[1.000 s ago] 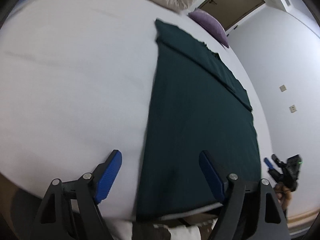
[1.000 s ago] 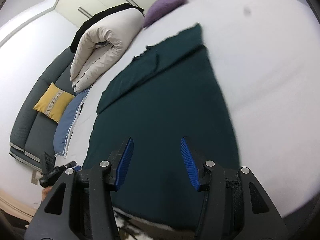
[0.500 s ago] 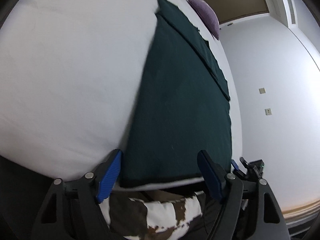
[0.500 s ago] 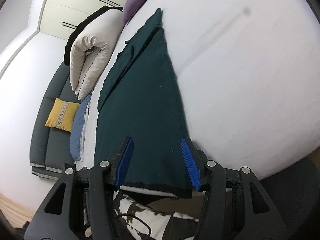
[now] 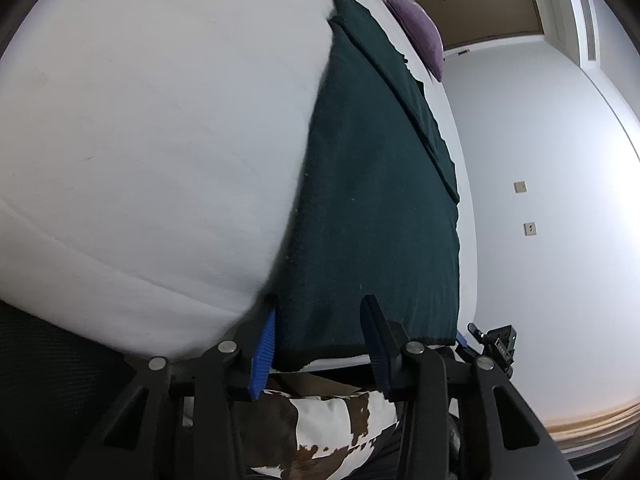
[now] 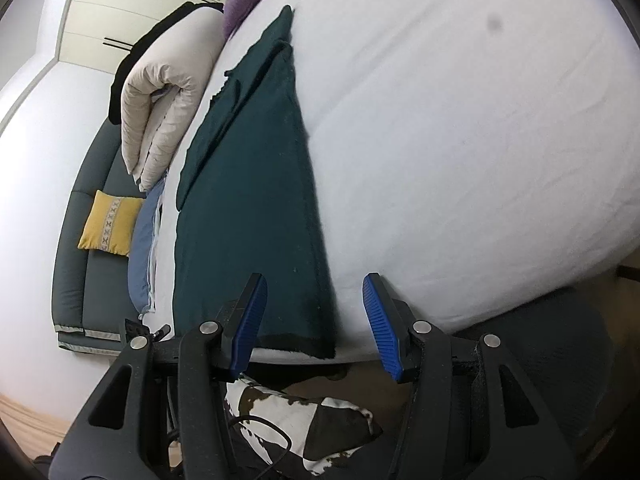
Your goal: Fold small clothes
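Note:
A dark green garment lies flat on the white bed, its hem at the near edge. It also shows in the right wrist view. My left gripper is open, its jaws straddling the garment's near left corner at the bed edge. My right gripper is open, its jaws either side of the garment's near right corner. Neither gripper holds cloth. The far end of the garment is folded over in a band.
A purple pillow and a rolled beige duvet lie at the bed's far end. A grey sofa with a yellow cushion stands to the left. A cow-patterned cloth hangs below the bed edge.
Both grippers have dropped and closed in on the garment's near hem. The left gripper's jaws have narrowed and now frame the left corner; the right gripper has shifted right to frame the right corner.

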